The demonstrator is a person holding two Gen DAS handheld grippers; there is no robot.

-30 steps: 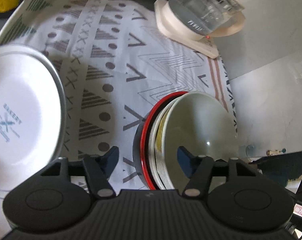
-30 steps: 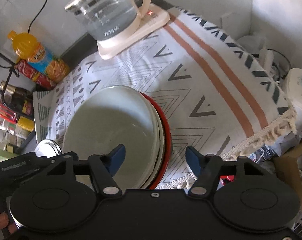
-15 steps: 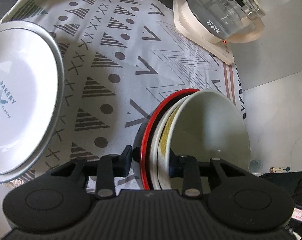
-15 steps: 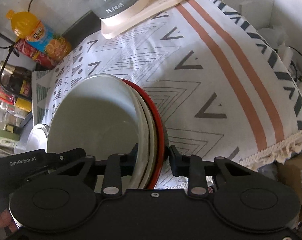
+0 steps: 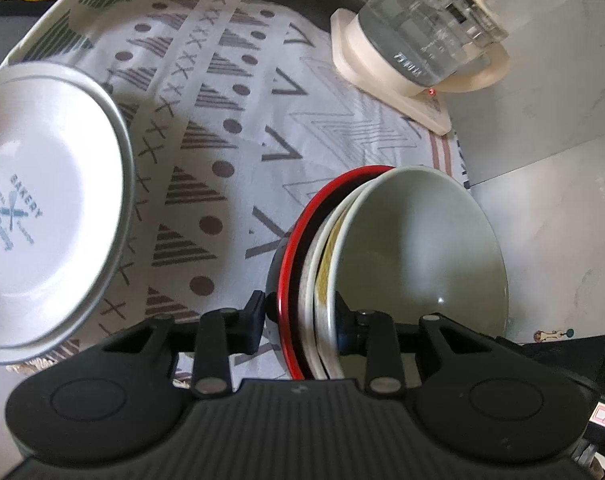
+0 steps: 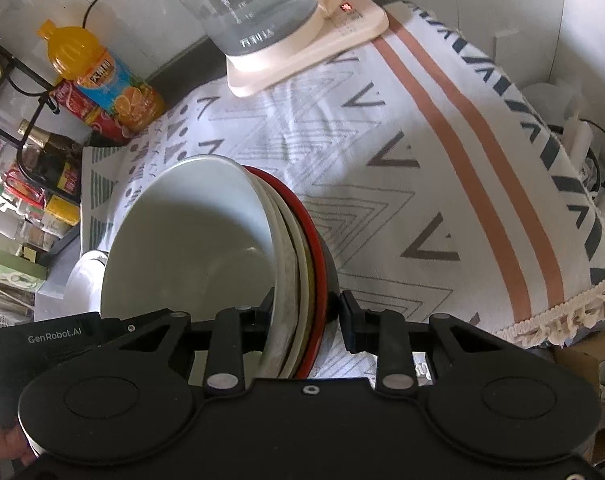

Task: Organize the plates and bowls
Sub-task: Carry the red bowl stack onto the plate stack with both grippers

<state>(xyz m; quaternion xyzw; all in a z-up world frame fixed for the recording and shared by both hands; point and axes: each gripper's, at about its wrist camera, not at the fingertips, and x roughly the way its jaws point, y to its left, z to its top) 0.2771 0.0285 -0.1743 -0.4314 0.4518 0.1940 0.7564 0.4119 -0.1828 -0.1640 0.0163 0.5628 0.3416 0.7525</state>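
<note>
Ceramic bowls (image 5: 418, 248), nested in a red-rimmed stack, sit near the tablecloth's (image 6: 442, 168) fringed front edge. The left gripper (image 5: 300, 320) clamps the stack's left rim; the right gripper (image 6: 306, 318) clamps the opposite rim. The stack lies between both, equally near. The white plate (image 5: 42, 208) rests left.

- Bright daylight across the patterned cloth (image 6: 402, 160), washing out its pale areas.
- Soft grey shade inside the top bowl (image 5: 418, 256).
- Dark shadow beneath the stack.
- Glare on the white plate (image 5: 42, 208), slightly blurred.
- Strong fisheye bending at edges; kettle (image 5: 430, 28) stretched and soft.
</note>
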